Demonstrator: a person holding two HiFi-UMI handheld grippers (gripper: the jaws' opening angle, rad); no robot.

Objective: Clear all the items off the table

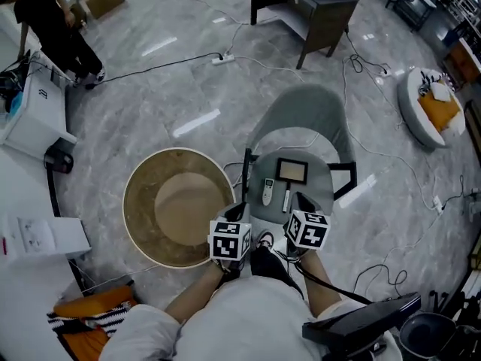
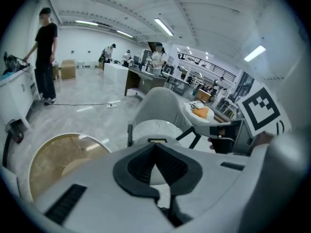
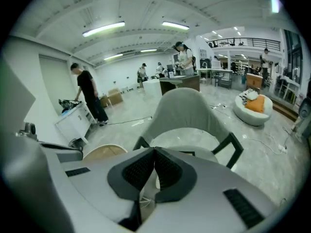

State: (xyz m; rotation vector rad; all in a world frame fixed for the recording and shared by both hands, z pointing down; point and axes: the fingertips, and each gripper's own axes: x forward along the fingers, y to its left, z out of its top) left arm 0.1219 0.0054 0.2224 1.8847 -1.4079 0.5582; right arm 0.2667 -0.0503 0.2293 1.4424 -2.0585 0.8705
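Note:
A small round white table (image 1: 319, 190) stands just ahead of me. On it lie a dark tablet (image 1: 291, 171), a white remote (image 1: 267, 191) and a slim pen-like stick (image 1: 285, 199). My left gripper (image 1: 239, 210) hangs above the table's near left edge, next to a wide round basket (image 1: 176, 205). Its jaws meet at the tip (image 2: 155, 143) with nothing between them. My right gripper (image 1: 301, 203) hovers over the table's near edge, jaws also closed together (image 3: 154, 149) and empty. Both gripper views look down past the jaws to the table (image 3: 184, 137) and basket (image 2: 58, 159).
A grey chair (image 1: 304, 107) sits behind the table. A dark desk (image 1: 308, 10) is farther back, and a white pouf with an orange cushion (image 1: 432, 107) at right. Cables and a power strip (image 1: 223, 59) cross the floor. A person (image 1: 52, 28) stands by a white cabinet (image 1: 34, 119).

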